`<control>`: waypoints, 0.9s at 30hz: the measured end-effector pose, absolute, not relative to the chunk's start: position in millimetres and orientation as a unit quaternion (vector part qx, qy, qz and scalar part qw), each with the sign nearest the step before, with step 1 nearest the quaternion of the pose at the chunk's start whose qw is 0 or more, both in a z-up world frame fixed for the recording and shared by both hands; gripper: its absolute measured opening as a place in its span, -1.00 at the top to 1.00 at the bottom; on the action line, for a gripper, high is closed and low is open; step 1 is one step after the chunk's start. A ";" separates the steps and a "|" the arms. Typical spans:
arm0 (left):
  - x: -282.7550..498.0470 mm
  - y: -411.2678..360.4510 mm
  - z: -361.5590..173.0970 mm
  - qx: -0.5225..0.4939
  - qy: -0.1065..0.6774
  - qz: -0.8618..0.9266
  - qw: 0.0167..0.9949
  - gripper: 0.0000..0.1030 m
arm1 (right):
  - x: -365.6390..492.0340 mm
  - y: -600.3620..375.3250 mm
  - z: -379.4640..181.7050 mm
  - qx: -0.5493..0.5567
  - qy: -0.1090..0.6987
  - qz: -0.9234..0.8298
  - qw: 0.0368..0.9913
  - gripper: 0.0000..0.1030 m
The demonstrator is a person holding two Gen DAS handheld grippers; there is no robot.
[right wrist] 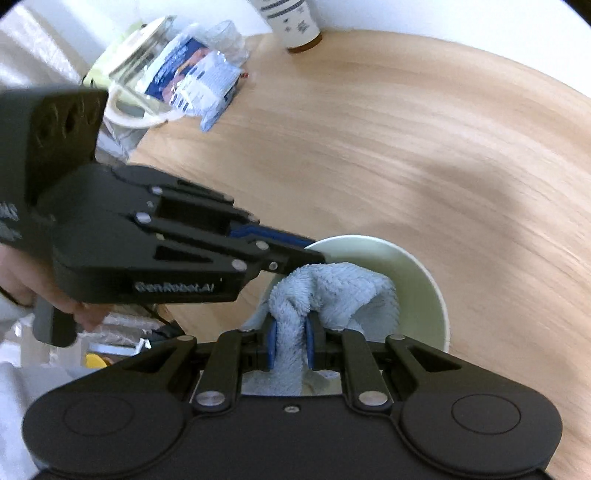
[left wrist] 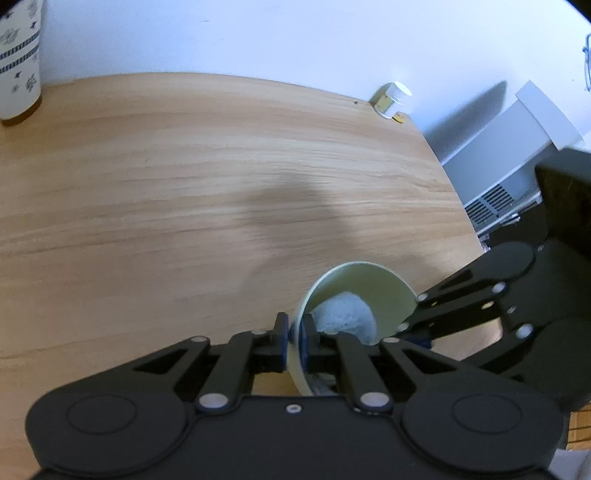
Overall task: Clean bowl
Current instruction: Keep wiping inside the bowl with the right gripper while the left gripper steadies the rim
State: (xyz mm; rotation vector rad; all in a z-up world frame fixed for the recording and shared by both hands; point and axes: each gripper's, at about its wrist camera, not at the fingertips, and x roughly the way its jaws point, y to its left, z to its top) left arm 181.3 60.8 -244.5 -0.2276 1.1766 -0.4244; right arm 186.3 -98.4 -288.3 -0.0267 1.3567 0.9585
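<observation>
A pale green bowl stands tilted on the wooden table. My left gripper is shut on the bowl's rim, one blue pad inside the wall and one outside. In the right wrist view the left gripper comes in from the left onto the near rim. My right gripper is shut on a light blue terry cloth, which is bunched inside the bowl. From the left wrist view the cloth fills the bowl's bottom, and the right gripper reaches in from the right.
A white patterned canister stands at the back. A small white-lidded jar sits at the far table corner. A glass jug and plastic packets crowd the left edge. A person's hand holds the left gripper's handle.
</observation>
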 end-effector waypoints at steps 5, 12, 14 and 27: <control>180.7 60.3 -245.7 -0.107 0.553 -0.185 0.805 0.86 | 171.3 -98.3 -270.6 -0.013 0.602 0.427 0.675 0.67; 178.9 61.0 -245.3 -0.108 0.556 -0.182 0.804 0.85 | 159.1 -67.4 -269.2 -0.091 0.589 0.419 0.684 0.67; 178.6 60.7 -245.6 -0.107 0.555 -0.183 0.804 0.85 | 157.0 -63.3 -268.2 -0.114 0.588 0.415 0.684 0.67; 173.0 62.2 -249.6 -0.128 0.556 -0.189 0.799 0.86 | 140.1 -64.1 -254.0 -0.195 0.558 0.365 0.719 0.67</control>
